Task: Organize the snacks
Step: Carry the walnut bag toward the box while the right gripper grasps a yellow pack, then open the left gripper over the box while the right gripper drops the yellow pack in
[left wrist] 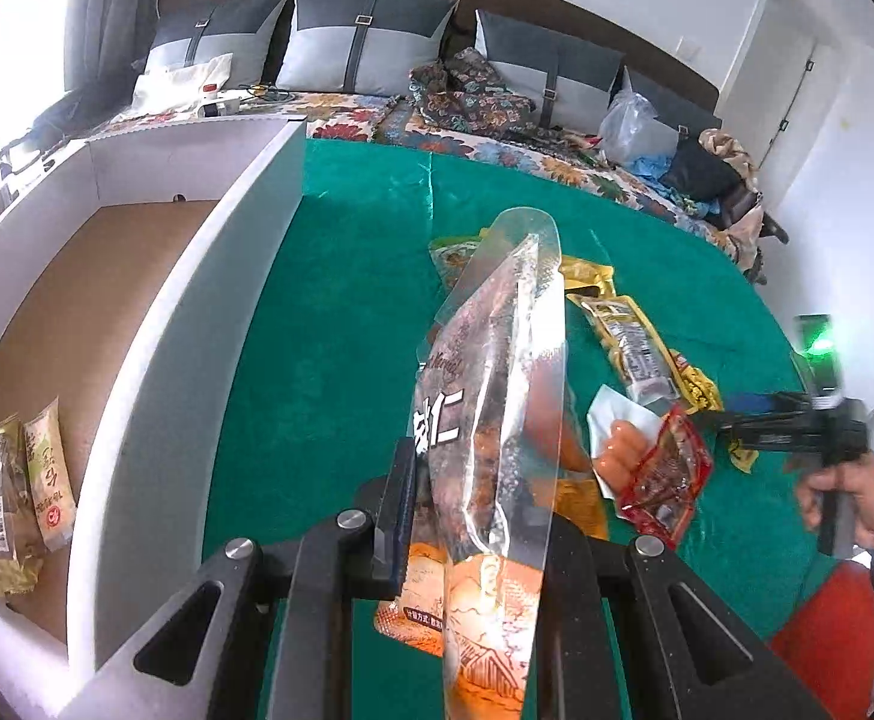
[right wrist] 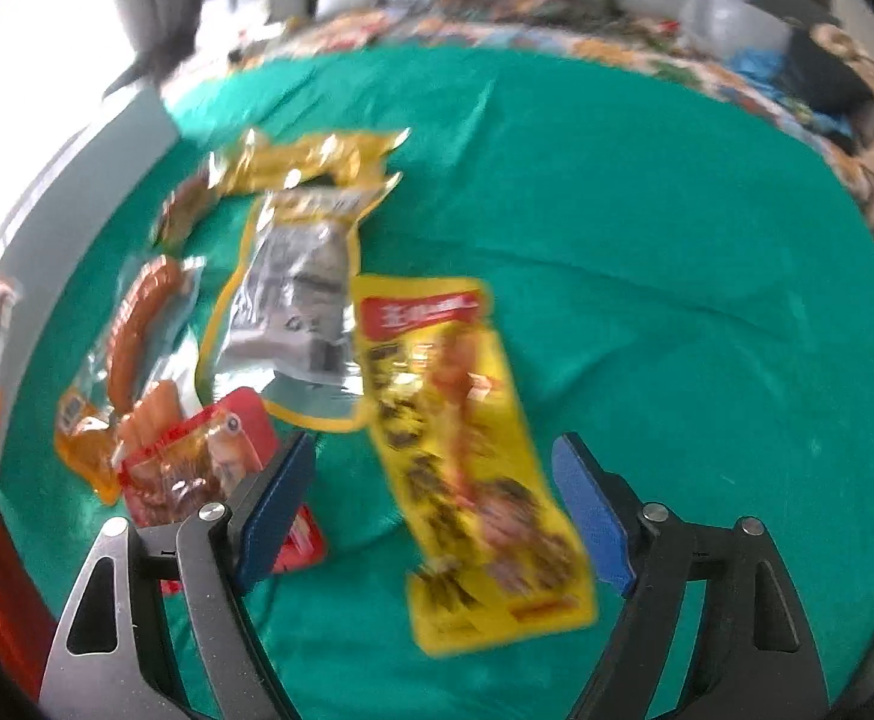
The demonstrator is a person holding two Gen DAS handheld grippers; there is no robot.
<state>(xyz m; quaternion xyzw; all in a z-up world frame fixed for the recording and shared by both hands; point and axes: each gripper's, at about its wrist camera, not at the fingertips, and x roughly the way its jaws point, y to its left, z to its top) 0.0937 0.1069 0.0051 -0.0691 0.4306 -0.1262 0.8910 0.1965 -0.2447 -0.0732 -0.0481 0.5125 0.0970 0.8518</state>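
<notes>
My left gripper (left wrist: 479,480) is shut on a clear snack bag (left wrist: 497,360) with an orange printed bottom, held upright above the green cloth (left wrist: 329,330). Left of it stands a white box (left wrist: 197,300) with a brown floor; two snack packs (left wrist: 11,498) lie in its near corner. My right gripper (right wrist: 431,450) is open, its blue pads on either side of a yellow snack packet (right wrist: 473,450) lying flat on the cloth, without touching it. This view is blurred. Further left lie a red packet (right wrist: 197,468), a sausage pack (right wrist: 137,318) and a silver packet with a yellow rim (right wrist: 299,300).
A gold packet (right wrist: 311,162) lies at the far end of the pile. Behind the cloth, a floral bedspread (left wrist: 497,132) carries grey pillows (left wrist: 365,42), clothes and a plastic bag (left wrist: 635,126). A hand (left wrist: 857,492) holds the right gripper at the left wrist view's right edge.
</notes>
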